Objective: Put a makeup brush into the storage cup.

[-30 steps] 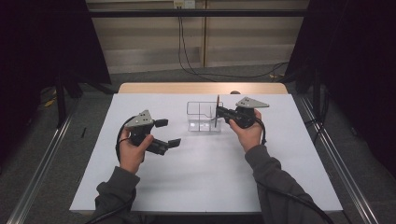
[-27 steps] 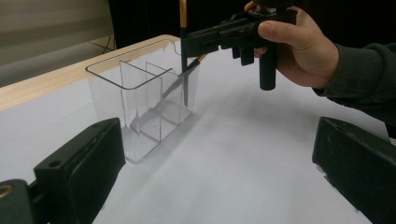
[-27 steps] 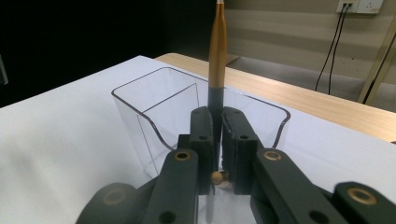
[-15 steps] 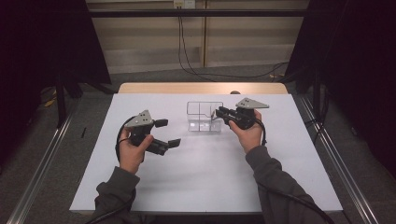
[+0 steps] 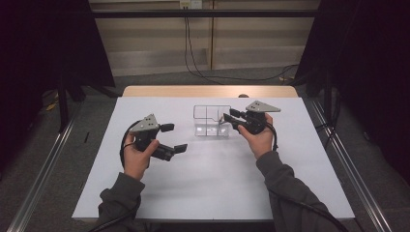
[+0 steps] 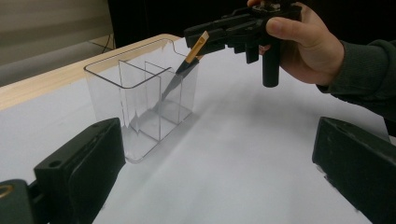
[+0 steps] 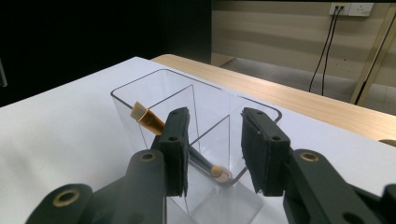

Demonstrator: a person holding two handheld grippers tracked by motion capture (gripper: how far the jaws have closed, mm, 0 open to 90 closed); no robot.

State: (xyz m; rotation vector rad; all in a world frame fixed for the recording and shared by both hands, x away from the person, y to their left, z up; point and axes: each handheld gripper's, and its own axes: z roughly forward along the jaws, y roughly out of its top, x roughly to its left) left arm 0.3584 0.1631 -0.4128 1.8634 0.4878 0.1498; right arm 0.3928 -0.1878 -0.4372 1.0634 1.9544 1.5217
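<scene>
Clear acrylic, a small divided organiser box (image 7: 196, 135), stands just under my right gripper (image 7: 212, 149), and a slim brush with a dark handle and tan bristle tip (image 7: 149, 119) leans inside its near compartment, tip up against the wall beside my left jaw. These jaws stand parted with nothing between them, so I judge the brush is dropped in and the placing step is done. My left gripper (image 6: 215, 154) hangs wide open and empty, well apart from the box. Next I should lift the right gripper straight up without knocking the rim.
</scene>
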